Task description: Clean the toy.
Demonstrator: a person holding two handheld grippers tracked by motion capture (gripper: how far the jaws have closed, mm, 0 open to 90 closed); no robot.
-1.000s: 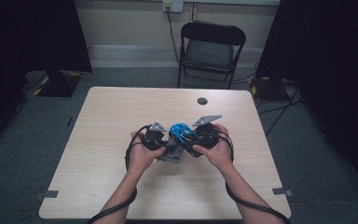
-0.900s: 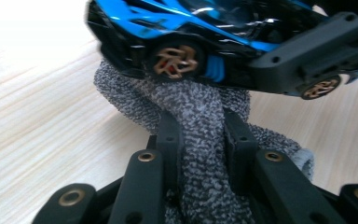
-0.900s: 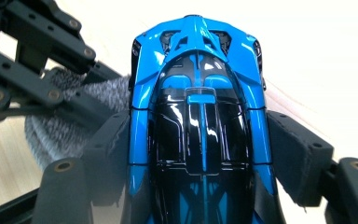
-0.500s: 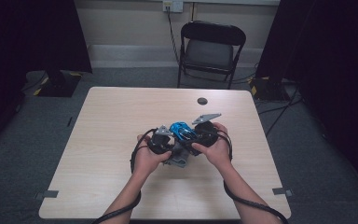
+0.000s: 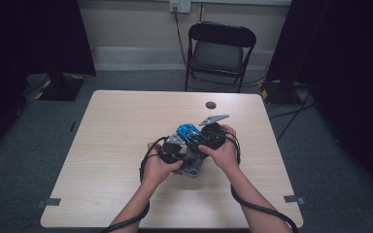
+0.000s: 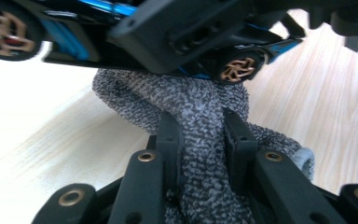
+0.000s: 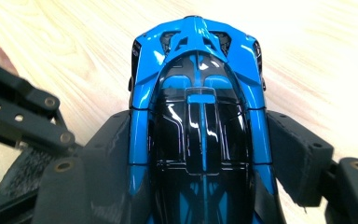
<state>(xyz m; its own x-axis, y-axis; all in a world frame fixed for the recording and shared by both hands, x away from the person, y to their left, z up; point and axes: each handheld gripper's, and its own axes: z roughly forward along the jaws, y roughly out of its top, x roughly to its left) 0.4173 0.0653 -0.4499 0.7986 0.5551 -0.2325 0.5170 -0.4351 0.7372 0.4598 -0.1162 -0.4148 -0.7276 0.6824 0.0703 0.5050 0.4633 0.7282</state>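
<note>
Since the earlier frames: almost nothing has moved. Both hands and the car sit in the same spot near mid-table, a touch toward the person; the left hand has shifted slightly lower and closer to the car.

Toy car (image 7: 200, 116): glossy bright blue sports-car body with a black canopy, blue centre stripe down the roof, black vents at the far end. Wheels are bronze/gold multi-spoke rims (image 6: 238, 69) in black tyres. Underside edge looks black with blue trim in the left gripper view. No brand, label or readable writing on the car, cloth or grippers.

Right gripper (image 5: 212, 138): jaws spread wide and clamped on the car's flanks, one pad on each side of the body, car lying lengthwise between them. Car is held just above the wooden table (image 5: 121, 126).

Left gripper (image 5: 172, 151): jaws nearly fully closed, pinching a bunched fold of grey knitted cloth (image 6: 200, 126). Cloth fingers (image 6: 170, 140) squeeze it from both sides. The cloth sits directly under the car, touching its underside by the rear-looking wheel, and trails down to the table beside the car.

Relative to the car: small black round disc (image 5: 211, 105) lies well beyond it on the table; black folding chair (image 5: 218, 51) stands past the table's far edge.
</note>
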